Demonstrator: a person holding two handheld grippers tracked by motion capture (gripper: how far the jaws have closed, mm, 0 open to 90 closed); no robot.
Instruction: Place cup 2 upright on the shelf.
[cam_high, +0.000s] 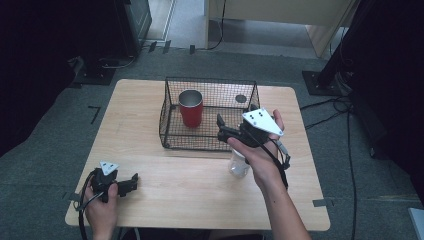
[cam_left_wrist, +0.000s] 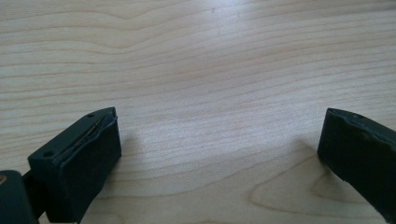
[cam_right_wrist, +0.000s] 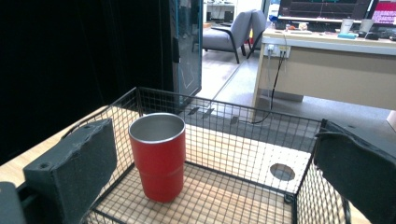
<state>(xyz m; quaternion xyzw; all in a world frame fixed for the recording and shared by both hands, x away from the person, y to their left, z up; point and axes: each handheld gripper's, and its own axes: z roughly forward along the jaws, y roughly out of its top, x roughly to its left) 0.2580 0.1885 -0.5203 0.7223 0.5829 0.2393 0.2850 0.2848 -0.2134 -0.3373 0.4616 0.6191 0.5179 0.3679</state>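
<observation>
Left gripper (cam_high: 131, 183) sits low at the near-left corner of the light wooden table (cam_high: 200, 190), jaws wide apart, nothing between them but bare wood. Red metal cup with a silver rim (cam_high: 190, 107) stands upright in the left part of the black wire mesh basket (cam_high: 210, 145). Clear plastic cup (cam_high: 238, 165) on the table just in front of the basket, under the right hand. Right gripper (cam_high: 220, 127) hovers over the basket's near-right edge, jaws spread wide, empty, pointing at the red cup.
</observation>
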